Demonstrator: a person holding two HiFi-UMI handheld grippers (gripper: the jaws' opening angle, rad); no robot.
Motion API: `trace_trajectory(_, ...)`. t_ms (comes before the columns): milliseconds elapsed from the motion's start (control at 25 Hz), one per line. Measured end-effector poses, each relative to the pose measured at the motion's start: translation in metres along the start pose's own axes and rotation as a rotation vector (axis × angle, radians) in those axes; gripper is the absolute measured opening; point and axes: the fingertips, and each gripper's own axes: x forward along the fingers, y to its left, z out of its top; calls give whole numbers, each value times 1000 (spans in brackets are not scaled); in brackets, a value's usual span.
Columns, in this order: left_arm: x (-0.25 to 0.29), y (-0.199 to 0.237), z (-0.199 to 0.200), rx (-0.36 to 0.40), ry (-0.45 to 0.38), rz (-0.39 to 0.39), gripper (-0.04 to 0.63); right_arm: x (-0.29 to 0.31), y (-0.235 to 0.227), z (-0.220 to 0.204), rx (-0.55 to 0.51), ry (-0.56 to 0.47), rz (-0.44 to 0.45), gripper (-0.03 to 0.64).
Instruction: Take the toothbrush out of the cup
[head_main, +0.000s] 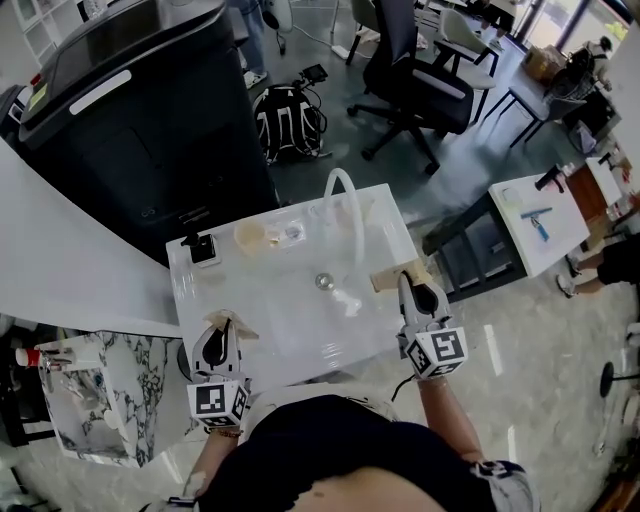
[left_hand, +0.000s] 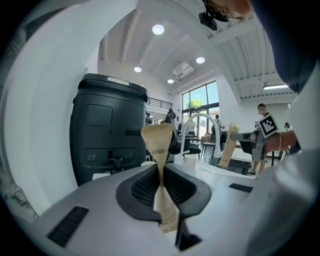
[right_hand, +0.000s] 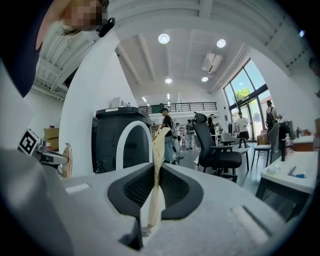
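Note:
On the white sink-top table (head_main: 290, 340), my left gripper (head_main: 222, 326) is shut on a tan paper toothbrush wrapper (head_main: 238, 322) near the front left. In the left gripper view the wrapper (left_hand: 159, 142) stands pinched between the jaws (left_hand: 161, 172). My right gripper (head_main: 416, 287) is shut on another tan paper piece (head_main: 392, 279) at the table's right edge; the right gripper view shows it (right_hand: 158, 150) as a thin strip between the jaws (right_hand: 156, 175). A pale cup (head_main: 250, 237) sits at the back of the table. No bare toothbrush shows.
A white arched faucet (head_main: 345, 205) rises at the back, with a drain (head_main: 324, 282) in the middle. A small black-and-white object (head_main: 204, 250) sits back left. A big black machine (head_main: 140, 110) stands behind. An office chair (head_main: 415, 75) and a side table (head_main: 540, 225) lie beyond.

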Motion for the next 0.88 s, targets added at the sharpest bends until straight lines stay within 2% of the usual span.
trace_trajectory(480,-6,1,3,3,-9,27,26,-2,0,-42,27,91,-17,32)
trace_trajectory(880,-8,5,2,-7,-11,55,26,3,0,-49,34,108,-8,32)
